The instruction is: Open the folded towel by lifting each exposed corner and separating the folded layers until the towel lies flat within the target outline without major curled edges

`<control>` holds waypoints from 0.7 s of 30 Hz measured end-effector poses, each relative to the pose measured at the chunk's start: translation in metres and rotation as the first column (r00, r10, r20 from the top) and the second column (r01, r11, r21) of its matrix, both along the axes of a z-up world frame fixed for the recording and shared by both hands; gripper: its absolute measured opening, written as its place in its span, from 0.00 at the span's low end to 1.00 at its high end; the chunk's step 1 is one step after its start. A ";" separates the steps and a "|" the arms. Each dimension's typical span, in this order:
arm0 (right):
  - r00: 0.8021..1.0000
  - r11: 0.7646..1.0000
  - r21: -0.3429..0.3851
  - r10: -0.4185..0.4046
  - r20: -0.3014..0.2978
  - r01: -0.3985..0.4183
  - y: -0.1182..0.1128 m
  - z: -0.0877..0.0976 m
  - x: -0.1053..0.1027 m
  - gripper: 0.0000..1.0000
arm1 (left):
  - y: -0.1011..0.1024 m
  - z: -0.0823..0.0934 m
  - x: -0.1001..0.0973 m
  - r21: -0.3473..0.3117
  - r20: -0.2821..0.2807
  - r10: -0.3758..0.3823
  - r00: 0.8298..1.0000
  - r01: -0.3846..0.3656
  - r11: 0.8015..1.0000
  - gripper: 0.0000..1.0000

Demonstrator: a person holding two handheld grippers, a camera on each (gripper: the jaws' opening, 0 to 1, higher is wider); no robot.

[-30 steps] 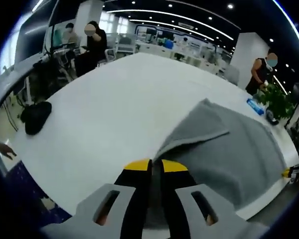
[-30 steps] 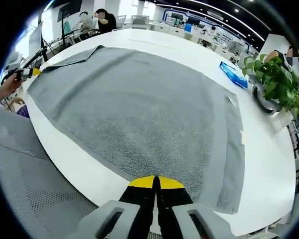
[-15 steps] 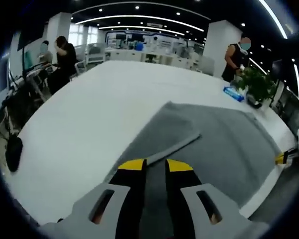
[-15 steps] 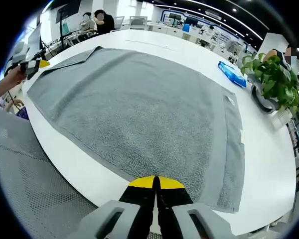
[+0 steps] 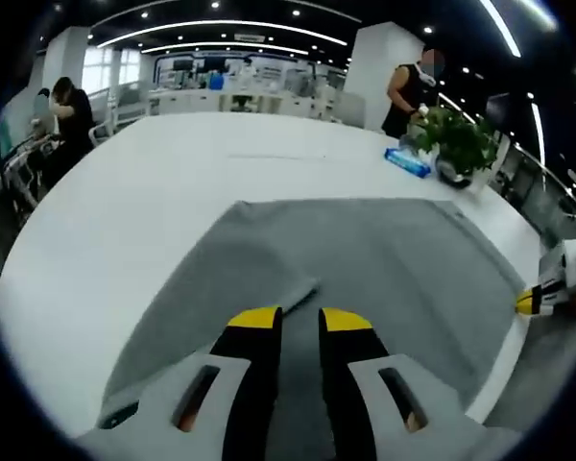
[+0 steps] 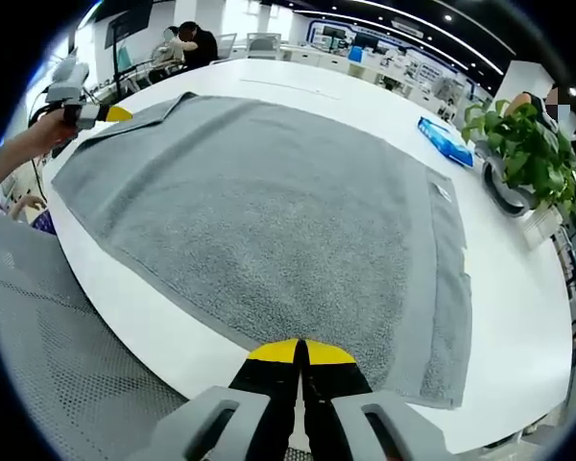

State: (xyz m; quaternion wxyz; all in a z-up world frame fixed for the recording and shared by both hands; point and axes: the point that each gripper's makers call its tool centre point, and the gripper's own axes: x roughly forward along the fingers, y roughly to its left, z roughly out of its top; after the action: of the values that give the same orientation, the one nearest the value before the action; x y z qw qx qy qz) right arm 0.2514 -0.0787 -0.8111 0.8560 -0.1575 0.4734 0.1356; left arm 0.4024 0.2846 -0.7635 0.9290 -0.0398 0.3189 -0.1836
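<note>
A grey towel (image 5: 365, 259) lies spread on the white table (image 5: 125, 192). My left gripper (image 5: 300, 319) is open just above the towel's near corner, where a narrow strip of the edge (image 5: 302, 288) stays folded over. Nothing sits between its jaws. In the right gripper view the towel (image 6: 269, 202) looks mostly flat. My right gripper (image 6: 300, 351) is shut at the towel's near edge, and nothing shows between its jaws. A hand holds the left gripper (image 6: 110, 113) by the far-left corner. The right gripper (image 5: 528, 302) shows past the towel's right edge.
A potted plant (image 6: 518, 154) and a blue packet (image 6: 449, 139) stand on the table (image 6: 518, 288) beyond the towel's far right side. A grey mesh chair (image 6: 67, 365) is at the table's near edge. People sit at the far end.
The left gripper was shut on a raised towel edge one second ago; it has opened and the edge has dropped nearly flat. The right gripper has stayed in place, shut.
</note>
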 end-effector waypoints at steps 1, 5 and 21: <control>1.000 1.000 0.002 -0.001 0.000 0.001 0.000 0.000 0.000 0.00 | -0.004 -0.001 0.003 0.004 -0.002 -0.010 1.000 0.010 1.000 0.14; 1.000 1.000 0.010 -0.006 -0.001 0.006 0.000 0.000 0.000 0.00 | -0.011 -0.005 0.010 0.012 -0.006 -0.029 1.000 0.029 1.000 0.14; 1.000 1.000 0.016 -0.002 -0.002 0.002 0.000 0.000 0.000 0.00 | -0.019 -0.031 0.028 0.106 -0.039 -0.095 0.995 0.099 0.989 0.11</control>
State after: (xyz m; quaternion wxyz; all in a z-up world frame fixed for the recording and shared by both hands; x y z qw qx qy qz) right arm 0.2514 -0.0785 -0.8113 0.8569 -0.1499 0.4731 0.1390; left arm 0.4308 0.2653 -0.7949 0.9142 0.0231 0.3457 -0.2104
